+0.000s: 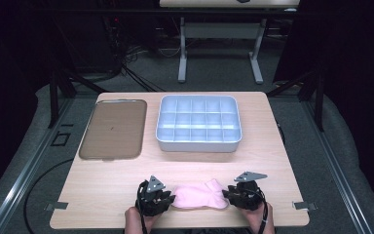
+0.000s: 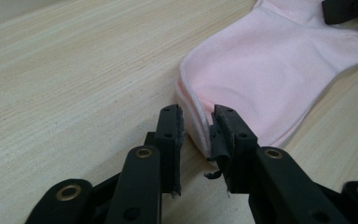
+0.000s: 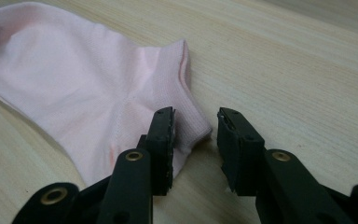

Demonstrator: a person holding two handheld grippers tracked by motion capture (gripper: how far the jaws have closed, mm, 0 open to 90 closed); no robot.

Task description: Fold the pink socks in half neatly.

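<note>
A pink ankle sock (image 1: 199,195) lies flat on the wooden table near its front edge, between my two grippers. My left gripper (image 1: 171,199) sits at the sock's left end. In the left gripper view its jaws (image 2: 198,116) stand a little apart, with the sock's (image 2: 270,65) folded edge in the gap and no pad pressing on it. My right gripper (image 1: 225,195) sits at the right end. In the right gripper view its jaws (image 3: 196,116) are apart too, and the sock's (image 3: 74,79) ribbed cuff corner lies loose between them.
A white tray with several compartments (image 1: 198,146) stands at the back middle of the table. A flat brown tray (image 1: 113,129) lies to its left. Bare wood separates them from the sock. The table's front edge runs just below both hands.
</note>
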